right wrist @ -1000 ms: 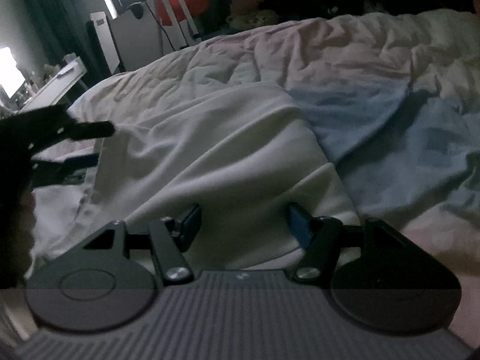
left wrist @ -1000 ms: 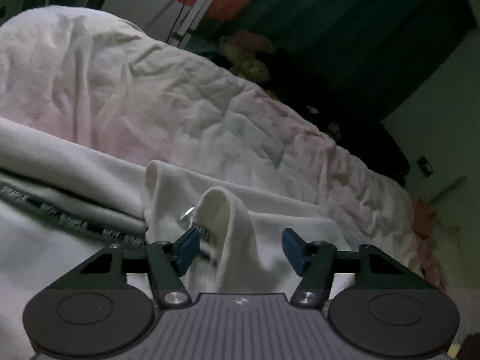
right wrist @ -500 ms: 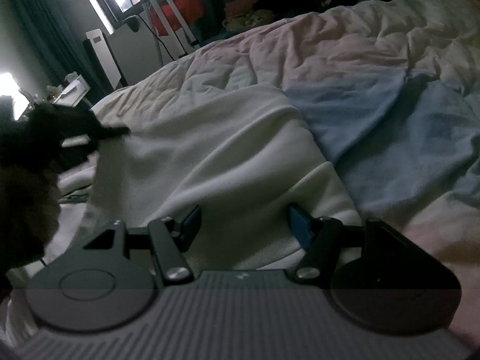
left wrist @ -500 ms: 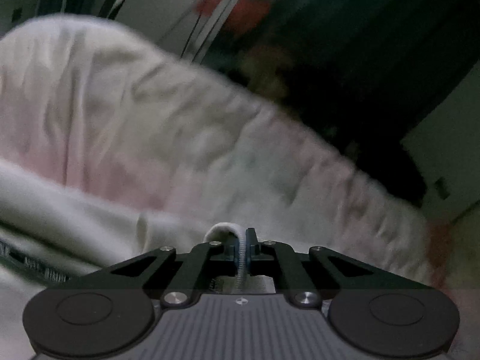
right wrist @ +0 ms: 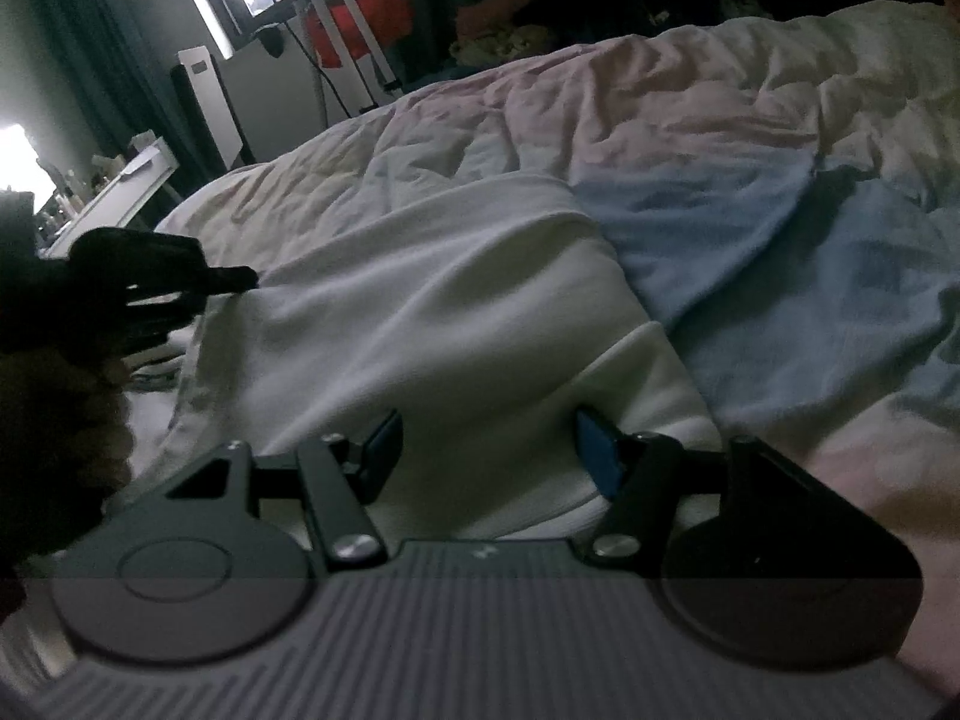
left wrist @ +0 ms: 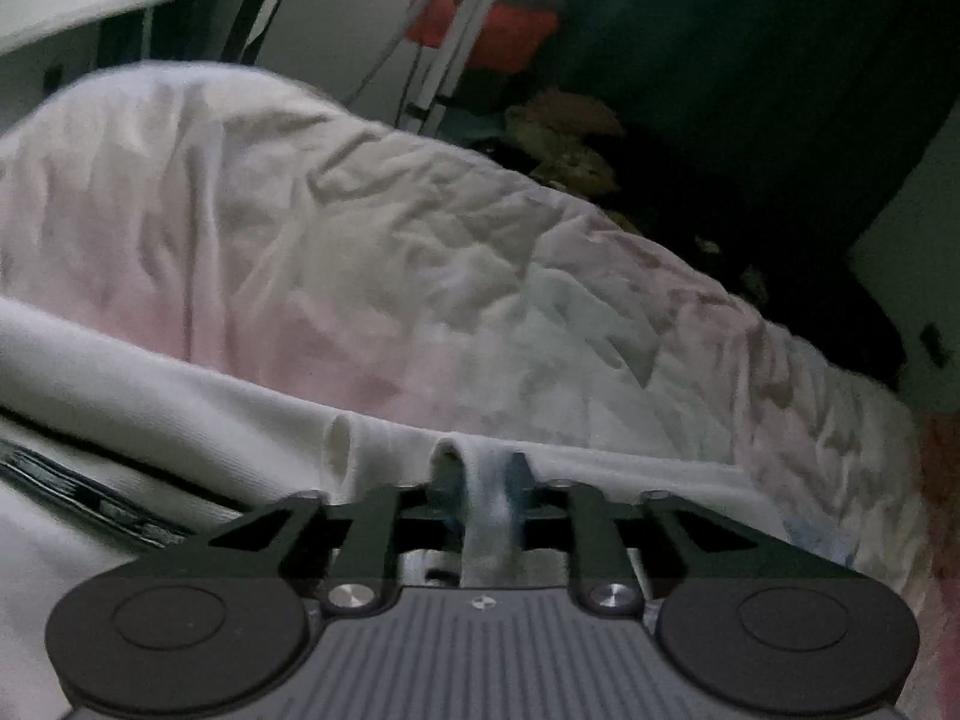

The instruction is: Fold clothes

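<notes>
The bed [right wrist: 690,108], under a rumpled pale quilt, stretches ahead of both claws. On it, directly in front of the right claw [right wrist: 486,450], lies the white garment [right wrist: 420,312]; a blue cloth [right wrist: 810,276] sits ahead and to that claw's right, tucked against the garment's edge. The right claw is released, its pads spread either side of a bulge of white fabric near the hem, touching little or nothing. The left claw [left wrist: 483,483] is clenched on a raised ridge of the garment's edge, with a dark printed band [left wrist: 90,498] to its left. The step in hand looks like securing two corners before a fold. Next, the right claw likely needs to pinch its own edge, then both lift together, keeping tension even so the fabric does not slip.
</notes>
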`<state>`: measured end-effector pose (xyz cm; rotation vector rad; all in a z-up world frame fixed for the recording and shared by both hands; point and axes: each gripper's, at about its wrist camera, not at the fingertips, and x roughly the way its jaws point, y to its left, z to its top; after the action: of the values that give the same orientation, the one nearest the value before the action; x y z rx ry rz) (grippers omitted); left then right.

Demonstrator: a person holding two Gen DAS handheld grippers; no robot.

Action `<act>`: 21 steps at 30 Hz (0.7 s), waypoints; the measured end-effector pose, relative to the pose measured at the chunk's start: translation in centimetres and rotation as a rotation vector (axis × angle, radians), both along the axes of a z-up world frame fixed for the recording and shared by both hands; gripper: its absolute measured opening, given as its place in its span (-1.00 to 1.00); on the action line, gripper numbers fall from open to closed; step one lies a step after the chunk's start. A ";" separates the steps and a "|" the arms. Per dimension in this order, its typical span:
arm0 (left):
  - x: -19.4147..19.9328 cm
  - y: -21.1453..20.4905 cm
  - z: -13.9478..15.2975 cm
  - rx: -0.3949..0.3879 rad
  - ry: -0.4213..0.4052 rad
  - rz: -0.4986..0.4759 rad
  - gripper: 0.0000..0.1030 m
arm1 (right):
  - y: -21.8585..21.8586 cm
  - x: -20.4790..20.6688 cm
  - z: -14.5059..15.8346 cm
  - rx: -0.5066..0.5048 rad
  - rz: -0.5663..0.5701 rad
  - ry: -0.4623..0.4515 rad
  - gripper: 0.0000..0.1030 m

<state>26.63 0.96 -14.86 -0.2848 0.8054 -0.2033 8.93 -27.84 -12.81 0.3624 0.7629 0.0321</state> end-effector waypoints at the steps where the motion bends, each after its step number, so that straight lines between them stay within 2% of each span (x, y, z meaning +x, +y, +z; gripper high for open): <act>1: -0.9 0.0 0.8 0.044 -0.020 0.000 0.14 | 0.0 0.0 0.1 -0.001 0.000 -0.002 0.27; 4: -4.1 0.2 3.0 0.127 -0.101 -0.042 0.23 | 0.2 -0.1 0.2 -0.005 0.000 -0.006 0.28; 6: -6.5 0.6 4.1 0.159 -0.119 -0.047 0.30 | 0.2 -0.2 0.4 -0.011 0.001 -0.010 0.26; 13: -15.9 2.6 6.5 0.165 -0.179 -0.056 0.44 | 0.7 -1.7 1.8 -0.057 -0.005 -0.067 0.27; 16: -18.8 3.1 6.6 0.204 -0.233 -0.060 0.47 | 0.8 -3.0 2.5 -0.054 -0.004 -0.105 0.27; 21: -20.2 4.2 5.8 0.186 -0.216 -0.038 0.49 | 1.3 -5.0 4.1 -0.051 -0.009 -0.184 0.27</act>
<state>6.38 5.20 -9.08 -0.0700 0.6113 -0.1895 3.89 -26.57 -8.73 0.3099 0.5793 0.0369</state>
